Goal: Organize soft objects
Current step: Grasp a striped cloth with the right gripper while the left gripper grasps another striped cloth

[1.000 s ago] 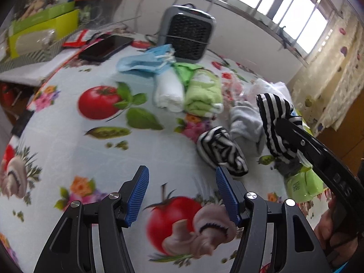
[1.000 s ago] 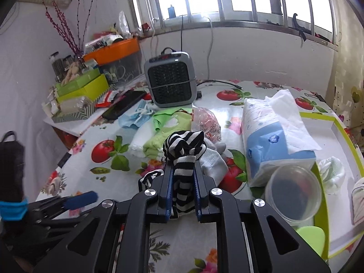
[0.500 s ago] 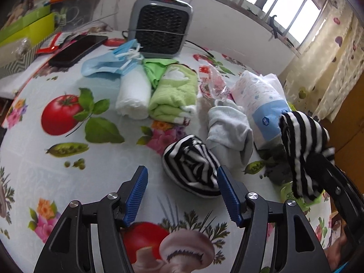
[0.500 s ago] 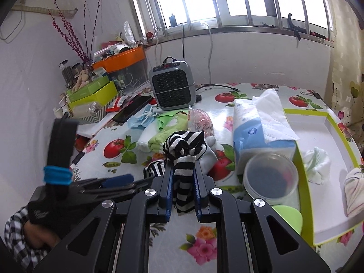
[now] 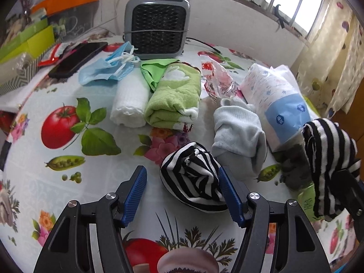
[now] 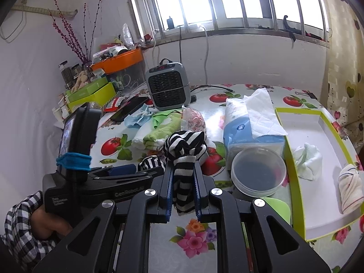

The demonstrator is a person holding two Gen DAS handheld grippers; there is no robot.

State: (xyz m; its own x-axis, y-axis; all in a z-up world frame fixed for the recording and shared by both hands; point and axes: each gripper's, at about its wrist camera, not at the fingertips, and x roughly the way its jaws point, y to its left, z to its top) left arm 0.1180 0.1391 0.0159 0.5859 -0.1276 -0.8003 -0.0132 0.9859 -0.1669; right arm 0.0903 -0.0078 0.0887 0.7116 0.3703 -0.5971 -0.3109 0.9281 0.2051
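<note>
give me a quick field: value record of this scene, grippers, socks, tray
left hand-held gripper: open, jaws either side of a striped sock lying on the table
right hand-held gripper: shut on the other striped sock, lifted
tray: green-rimmed, holds a white sock and a bundled cloth
beside the table sock: grey sock
behind: green towel, white towel, tissue pack, heater

Bright daylight pours through a barred window [image 6: 227,2] above a white wall [image 6: 250,59], patterned curtain [image 5: 336,56] hanging at the right, and the table [image 5: 56,182] has a loud tomato-and-flower print oilcloth.
</note>
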